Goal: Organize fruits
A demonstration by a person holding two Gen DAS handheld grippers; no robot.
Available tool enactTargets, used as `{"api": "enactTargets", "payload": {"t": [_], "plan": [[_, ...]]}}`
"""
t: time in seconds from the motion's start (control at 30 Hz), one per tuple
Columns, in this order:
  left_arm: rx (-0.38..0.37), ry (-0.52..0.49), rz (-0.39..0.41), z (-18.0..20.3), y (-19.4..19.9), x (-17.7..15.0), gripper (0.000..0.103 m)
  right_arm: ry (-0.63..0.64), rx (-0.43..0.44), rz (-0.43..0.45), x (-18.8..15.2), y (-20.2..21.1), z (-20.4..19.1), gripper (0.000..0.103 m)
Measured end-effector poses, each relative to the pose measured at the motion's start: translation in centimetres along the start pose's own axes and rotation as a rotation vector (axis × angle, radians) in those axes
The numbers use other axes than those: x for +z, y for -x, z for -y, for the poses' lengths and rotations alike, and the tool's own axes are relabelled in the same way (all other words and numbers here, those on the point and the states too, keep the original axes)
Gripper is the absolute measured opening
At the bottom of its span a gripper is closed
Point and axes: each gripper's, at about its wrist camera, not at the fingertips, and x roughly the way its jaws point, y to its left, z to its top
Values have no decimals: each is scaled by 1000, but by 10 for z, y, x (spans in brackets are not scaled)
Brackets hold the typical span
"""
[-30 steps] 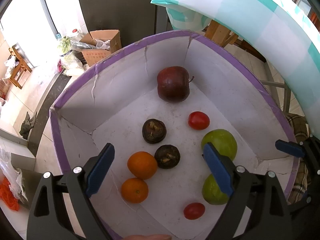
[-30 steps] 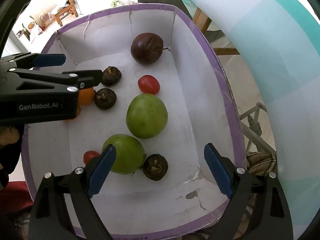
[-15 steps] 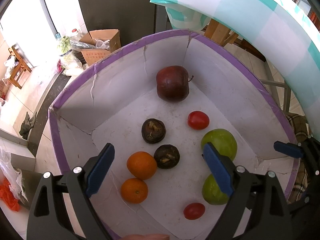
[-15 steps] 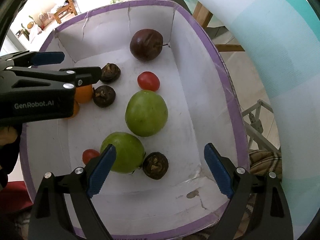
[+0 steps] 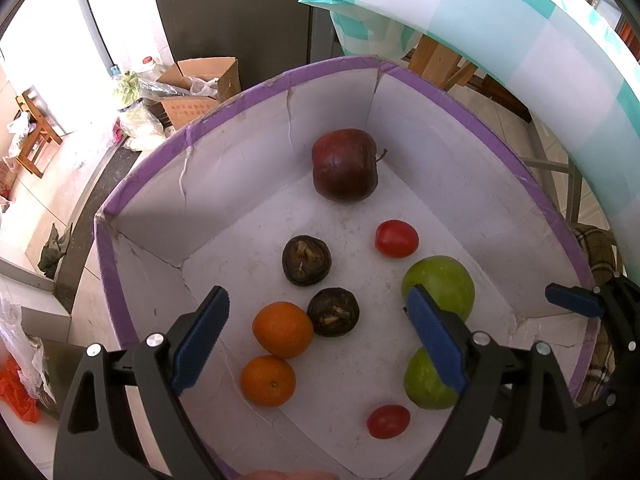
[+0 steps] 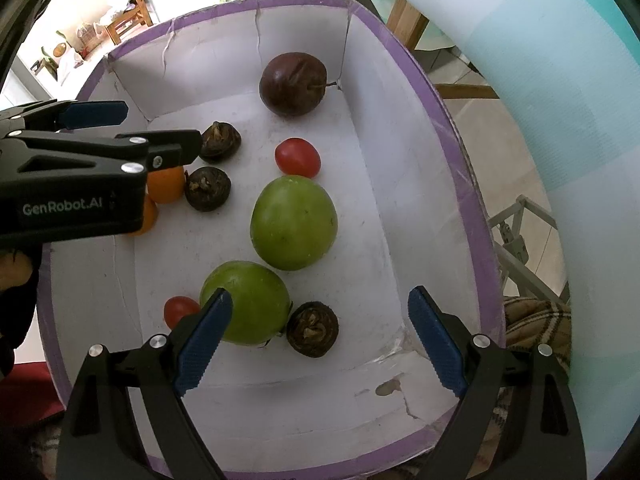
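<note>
**Two spread grippers above a box of mixed fruit: which hand is nearer which fruit**

A white cardboard box [image 6: 400, 184] with a purple rim holds all the fruit; the dark red apple [image 6: 292, 84] in its far corner serves here as the landmark. Nearer the cameras than the apple lie a red tomato [image 6: 298, 158], then the far green fruit [image 6: 294, 226], then the near green fruit [image 6: 246, 302], with a second tomato [image 6: 180, 310] and a dark brown wrinkled fruit [image 6: 313, 330] touching or just beside that near green one. To the left of this line sit two more dark wrinkled fruits [image 5: 306, 260] and two oranges [image 5: 282, 328], the oranges close together.

The left gripper [image 5: 316, 340] hangs steeply downward with its jaws spread wide and nothing between the pads; the oranges and the nearer wrinkled fruit lie directly below its gap. The right gripper [image 6: 316, 338] is likewise spread and empty, with the near green fruit under its left finger and the brown fruit below the gap.

Judged from this layout, the left hand is the nearer one for the oranges and the right hand for the green fruits. All are roundish, so no long axis dictates wrist angle.
</note>
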Motion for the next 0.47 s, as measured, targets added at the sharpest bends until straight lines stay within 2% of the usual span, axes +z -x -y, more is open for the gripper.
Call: {"api": "enactTargets", "payload": {"t": [0.2, 0.47], "plan": [[20, -14, 22, 2, 3, -1, 91, 0, 0, 2, 0, 0, 0, 87], [28, -22, 5, 2, 1, 1, 91, 0, 5, 13, -4, 2, 1, 87]]}}
